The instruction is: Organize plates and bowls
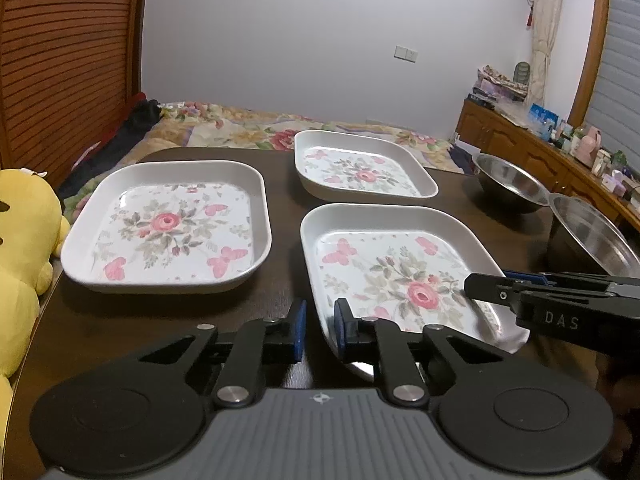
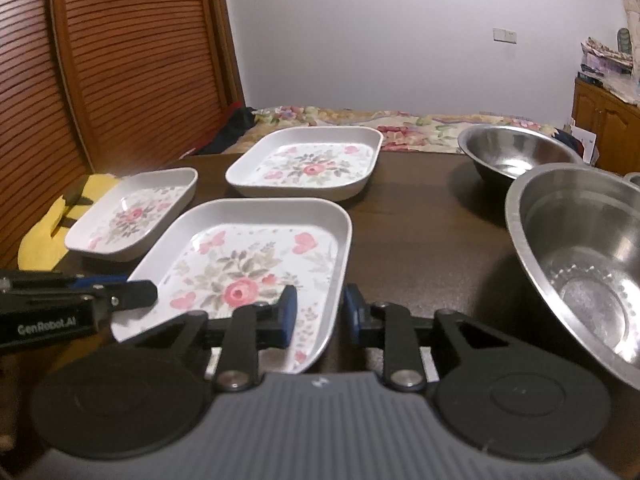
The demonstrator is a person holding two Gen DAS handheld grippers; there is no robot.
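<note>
On the dark table (image 1: pixel 280 184), both open claws straddle opposite rims of the nearest floral plate (image 1: pixel 384 272).

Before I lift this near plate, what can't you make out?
- Front edge of the near plate: hidden behind the left gripper in its view, the right gripper in its own; contact with the table unclear.
- Nearest steel bowl: cut off by the right edge in both views.
- Metal rim behind it: right wrist view, only a sliver; unidentifiable.
</note>
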